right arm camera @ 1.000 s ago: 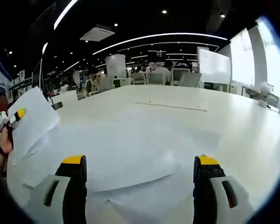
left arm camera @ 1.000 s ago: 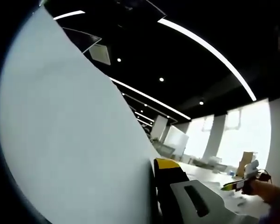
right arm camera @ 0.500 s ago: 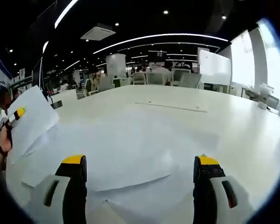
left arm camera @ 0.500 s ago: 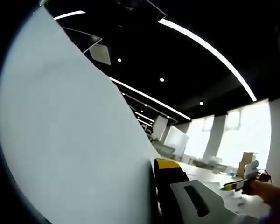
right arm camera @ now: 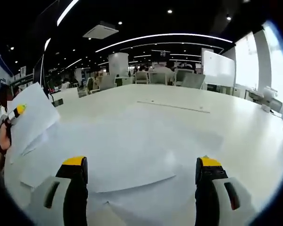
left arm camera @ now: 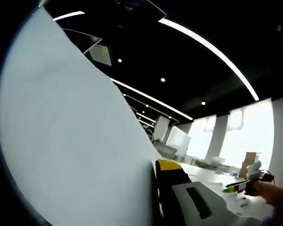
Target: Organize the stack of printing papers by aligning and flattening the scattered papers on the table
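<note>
Left gripper (right arm camera: 15, 113) raised at the table's left edge, clamped on a lifted sheet (left arm camera: 70, 141), hand (right arm camera: 1, 139) behind it, right gripper (right arm camera: 140, 188) held low and level, jaws spread wide, over loose papers (right arm camera: 127, 160) spread on white table (right arm camera: 188, 122).

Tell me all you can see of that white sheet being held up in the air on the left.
The sheet is plain white paper, blank on the side that shows, thin and smooth. The left claw pinches it near one edge and holds it lifted, tilted above the white table. In the left gripper view the same sheet rises steeply beside that claw's yellow-tipped jaw, its edge curving slightly. Other white sheets lie flat on the table in front of the open right claw.
</note>
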`<state>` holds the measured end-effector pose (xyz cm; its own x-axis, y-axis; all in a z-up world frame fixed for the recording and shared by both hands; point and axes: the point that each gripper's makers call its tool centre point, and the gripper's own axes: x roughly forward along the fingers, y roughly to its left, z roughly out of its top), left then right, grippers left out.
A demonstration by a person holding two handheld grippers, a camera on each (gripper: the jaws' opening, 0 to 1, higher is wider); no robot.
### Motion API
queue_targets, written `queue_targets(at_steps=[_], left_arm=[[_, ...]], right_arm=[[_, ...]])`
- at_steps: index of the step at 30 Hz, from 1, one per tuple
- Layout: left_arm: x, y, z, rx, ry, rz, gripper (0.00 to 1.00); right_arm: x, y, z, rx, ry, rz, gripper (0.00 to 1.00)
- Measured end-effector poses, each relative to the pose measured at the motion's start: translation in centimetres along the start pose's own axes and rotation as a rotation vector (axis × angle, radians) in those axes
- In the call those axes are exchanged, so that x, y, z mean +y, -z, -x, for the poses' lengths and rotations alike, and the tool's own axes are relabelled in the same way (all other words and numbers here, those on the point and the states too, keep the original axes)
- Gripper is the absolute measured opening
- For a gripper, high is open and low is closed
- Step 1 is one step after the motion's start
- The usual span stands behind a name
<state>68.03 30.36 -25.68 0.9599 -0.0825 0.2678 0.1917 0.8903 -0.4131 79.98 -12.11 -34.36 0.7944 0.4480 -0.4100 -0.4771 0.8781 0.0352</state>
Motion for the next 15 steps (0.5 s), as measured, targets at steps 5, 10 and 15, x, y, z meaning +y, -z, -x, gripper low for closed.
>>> queue_targets(at_steps=[5,10,15], left_arm=[[-0.03,0.06,-0.05,0.003,-0.001,0.002,0.1],[-0.1,0.06,-0.02,0.003,0.001,0.003,0.1],[-0.09,0.07,-0.03,0.003,0.002,0.003,0.1]], right_arm=[[-0.13,0.13,0.01,0.004,-0.004,-0.005,0.9],[-0.22,0.05,0.06,0.002,0.0,-0.009,0.9],[-0.4,0.22,-0.04,0.01,0.017,0.006,0.9]])
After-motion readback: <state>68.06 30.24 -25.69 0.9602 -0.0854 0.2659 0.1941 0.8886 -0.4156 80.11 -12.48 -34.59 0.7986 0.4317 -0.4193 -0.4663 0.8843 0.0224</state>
